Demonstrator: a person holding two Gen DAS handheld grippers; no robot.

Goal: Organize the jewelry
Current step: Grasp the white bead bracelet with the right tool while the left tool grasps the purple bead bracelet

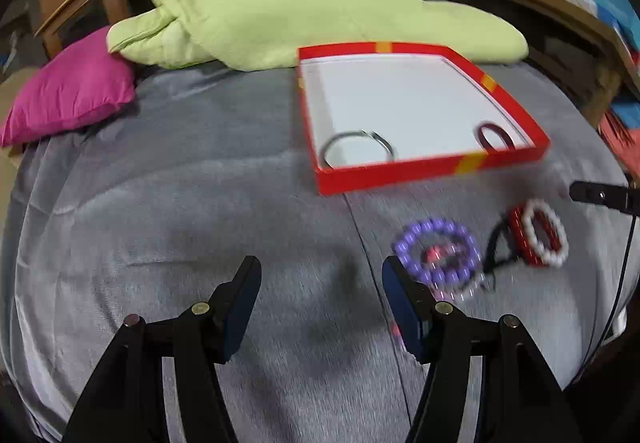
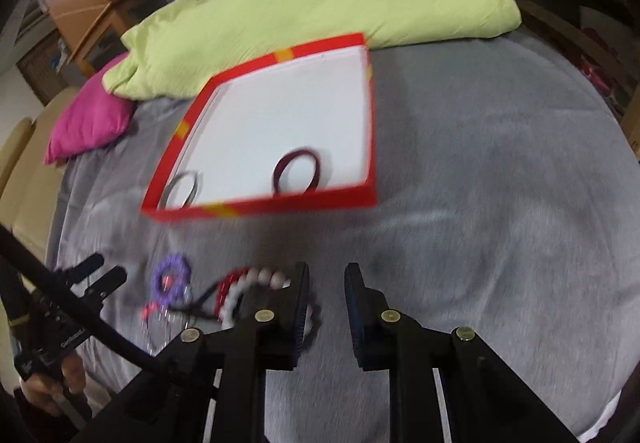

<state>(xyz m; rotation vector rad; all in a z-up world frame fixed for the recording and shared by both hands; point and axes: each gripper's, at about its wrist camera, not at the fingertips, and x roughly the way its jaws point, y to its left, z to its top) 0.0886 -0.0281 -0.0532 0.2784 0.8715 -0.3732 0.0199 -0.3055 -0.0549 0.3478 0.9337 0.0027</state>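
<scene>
Both claws, left (image 1: 322, 307) and right (image 2: 327, 307), hang spread and empty over the grey bed (image 1: 200, 223); beaded bracelets (image 1: 438, 255) lie beside the red box (image 1: 400, 169), green pillow (image 1: 320, 15) behind.

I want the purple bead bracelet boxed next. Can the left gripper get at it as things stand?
Probably yes. The left gripper is open and empty, and the purple bead bracelet lies on the grey blanket just beside its right finger, uncovered. A pink charm piece tangled inside and under it may come along.

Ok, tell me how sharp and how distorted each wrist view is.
Left wrist: fisheye bends the grey blanket; purple bead bracelet and red box smear with motion blur. Right wrist: same bending, box edge blurred, white bead bracelet soft.
</scene>
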